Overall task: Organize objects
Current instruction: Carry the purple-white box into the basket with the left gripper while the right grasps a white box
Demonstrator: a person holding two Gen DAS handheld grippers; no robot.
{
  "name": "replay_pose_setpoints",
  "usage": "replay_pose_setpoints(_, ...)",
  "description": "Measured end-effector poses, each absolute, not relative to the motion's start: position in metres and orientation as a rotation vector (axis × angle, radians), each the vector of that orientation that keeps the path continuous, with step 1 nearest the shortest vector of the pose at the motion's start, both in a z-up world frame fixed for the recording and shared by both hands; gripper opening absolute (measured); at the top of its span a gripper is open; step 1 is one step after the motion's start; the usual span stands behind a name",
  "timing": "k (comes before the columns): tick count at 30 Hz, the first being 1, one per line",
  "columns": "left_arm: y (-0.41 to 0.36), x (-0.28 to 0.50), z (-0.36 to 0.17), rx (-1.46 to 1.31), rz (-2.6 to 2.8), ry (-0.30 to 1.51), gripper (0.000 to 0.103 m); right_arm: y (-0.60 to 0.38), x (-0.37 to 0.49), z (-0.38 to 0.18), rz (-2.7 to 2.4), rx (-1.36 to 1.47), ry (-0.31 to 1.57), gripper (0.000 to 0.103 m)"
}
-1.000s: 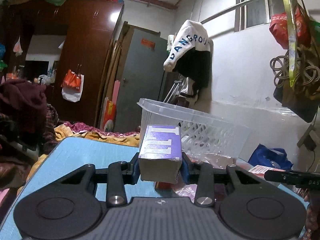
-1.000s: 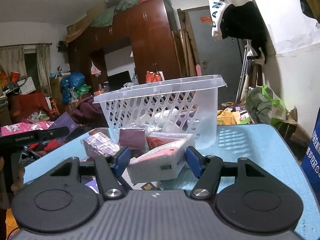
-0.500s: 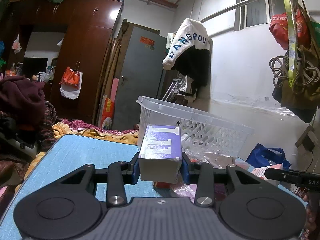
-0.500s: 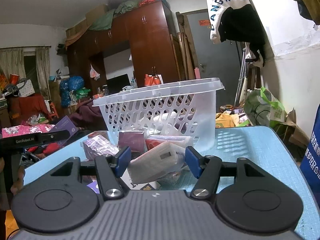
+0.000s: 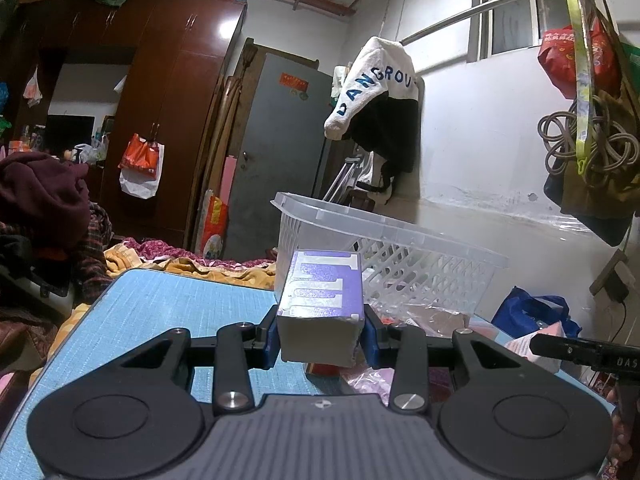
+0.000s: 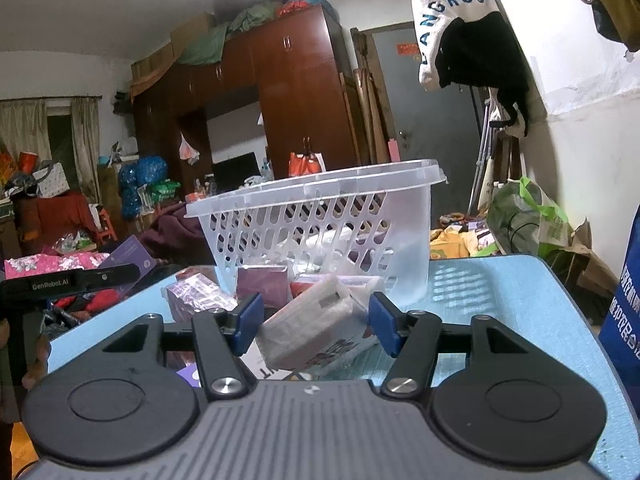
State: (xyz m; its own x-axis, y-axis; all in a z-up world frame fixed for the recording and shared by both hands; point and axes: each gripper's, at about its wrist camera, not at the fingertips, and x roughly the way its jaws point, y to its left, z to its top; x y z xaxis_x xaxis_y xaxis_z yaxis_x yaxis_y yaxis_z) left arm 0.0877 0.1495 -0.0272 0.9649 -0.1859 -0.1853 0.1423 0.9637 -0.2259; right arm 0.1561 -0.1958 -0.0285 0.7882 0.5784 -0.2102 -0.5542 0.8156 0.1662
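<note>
My left gripper (image 5: 321, 334) is shut on a purple and white box (image 5: 323, 304), held above the blue table (image 5: 176, 304) in front of a clear white plastic basket (image 5: 384, 256). My right gripper (image 6: 313, 322) is open. A whitish wrapped packet (image 6: 310, 326) lies tilted between its blue fingers, touching neither. The basket (image 6: 320, 224) stands just beyond it, with several packets (image 6: 262, 282) at its foot.
The other gripper's black body (image 6: 68, 282) shows at the left of the right wrist view, and in the left wrist view (image 5: 588, 354) at the right. A blue bag (image 6: 624, 300) stands at the table's right edge. A wardrobe (image 5: 160, 120) and bedding lie beyond the table.
My right gripper has opened wider, and the packet between its fingers has dropped and tilted onto the pile. My left gripper has kept hold of the purple box and risen slightly.
</note>
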Motion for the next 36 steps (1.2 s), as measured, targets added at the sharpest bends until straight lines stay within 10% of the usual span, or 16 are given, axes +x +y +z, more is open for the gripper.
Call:
replay_pose_setpoints(19,0.135,0.110,0.050,-0.231,-0.308,0.114,0.043,-0.176,0.171,0.073,0.621,0.029,0.163,0.060)
replay_pose_setpoints(28,0.111,0.232,0.072,-0.250,-0.271,0.364,0.044,-0.118,0.289,0.090,0.526,-0.016,0.354,0.060)
replay_pose_setpoints(32,0.107,0.241,0.062,-0.224,-0.250,0.376,0.082,-0.116,0.292,0.077,0.521,0.014,0.370,0.081)
replay_pose_setpoints(36,0.108,0.207,0.065,-0.194,-0.238,0.304,0.087,-0.135,0.256,0.083,0.542,0.020,0.287,0.103)
